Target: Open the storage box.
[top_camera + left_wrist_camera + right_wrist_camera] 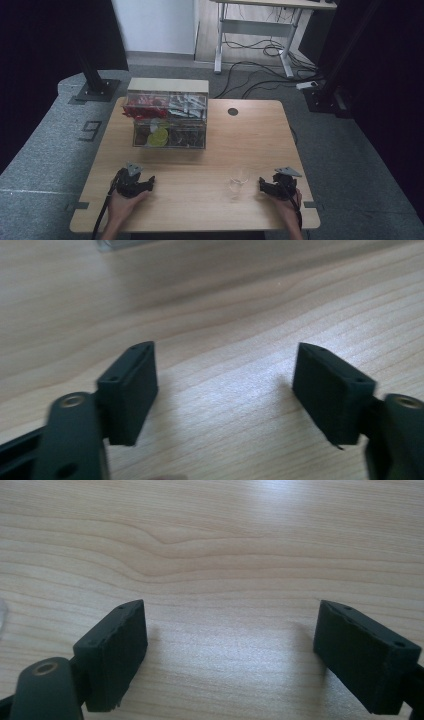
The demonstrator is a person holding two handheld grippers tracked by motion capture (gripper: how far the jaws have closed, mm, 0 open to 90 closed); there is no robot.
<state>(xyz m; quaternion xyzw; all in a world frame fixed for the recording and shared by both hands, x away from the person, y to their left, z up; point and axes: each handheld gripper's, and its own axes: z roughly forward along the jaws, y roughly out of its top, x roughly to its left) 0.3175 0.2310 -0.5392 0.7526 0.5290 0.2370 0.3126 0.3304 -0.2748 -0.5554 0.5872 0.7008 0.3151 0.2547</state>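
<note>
**A clear glass within easy reach of an idle gripper**

High view: both grippers rest near the front edge of the table [250, 135]. The left gripper [150, 181] has bare wood around it, and the clear box [169, 112] of packets sits well beyond it. The glass [240, 178] stands upright just beside the right gripper [261, 184], on its inner side — a careless sweep inward could, I judge, tip it over.

Left gripper view: the left gripper [225, 375] has its jaws wide apart, nothing between them, only wood ahead.

Right gripper view: the right gripper [231, 635] is likewise spread and empty. The glass is hard to see against the wood — misjudging its rim is the likely slip.
</note>
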